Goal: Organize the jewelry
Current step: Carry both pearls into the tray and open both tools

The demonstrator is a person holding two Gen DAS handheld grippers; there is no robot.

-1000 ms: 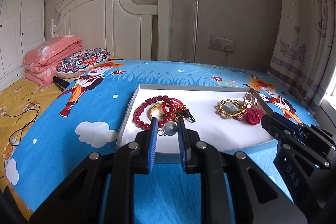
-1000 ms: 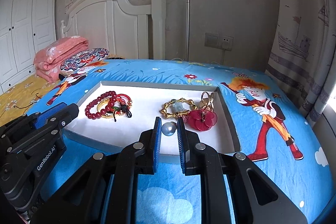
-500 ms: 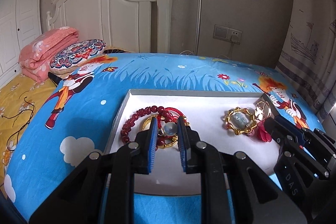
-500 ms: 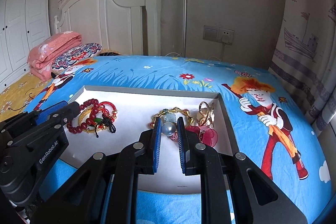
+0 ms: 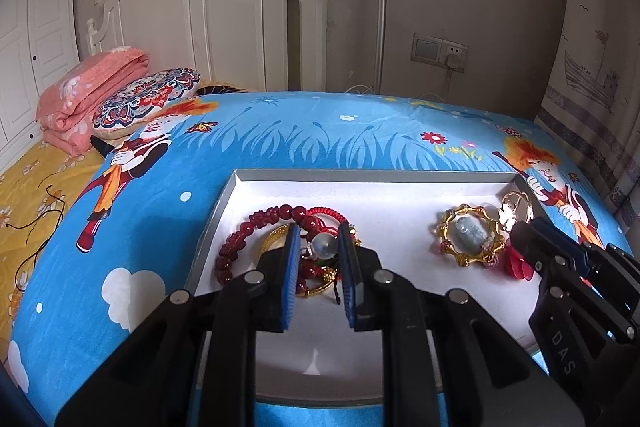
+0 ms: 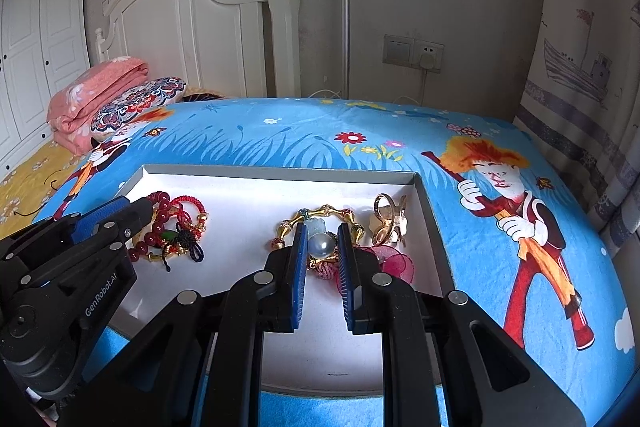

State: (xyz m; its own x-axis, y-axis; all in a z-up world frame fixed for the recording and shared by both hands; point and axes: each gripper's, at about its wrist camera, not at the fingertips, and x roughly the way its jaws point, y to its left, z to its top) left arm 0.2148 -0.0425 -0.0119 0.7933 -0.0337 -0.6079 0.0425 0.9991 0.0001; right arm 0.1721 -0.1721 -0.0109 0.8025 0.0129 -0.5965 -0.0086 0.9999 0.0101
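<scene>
Left wrist view: my left gripper [image 5: 319, 247] pinches a pale bead [image 5: 325, 246] at frame centre, above the red bracelets [image 5: 256, 231] in the white tray [image 5: 360, 177].

Right wrist view: my right gripper [image 6: 322, 245] clamps a pearl [image 6: 322, 244] at centre, over the gold bracelet [image 6: 328, 213].

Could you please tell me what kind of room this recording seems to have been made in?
Most likely a bedroom, perhaps a child's. A bed with a white headboard and a cartoon-print blue bedsheet fills the view, with a folded pink quilt and a patterned pillow at its head, and a white wardrobe beside it.
</scene>
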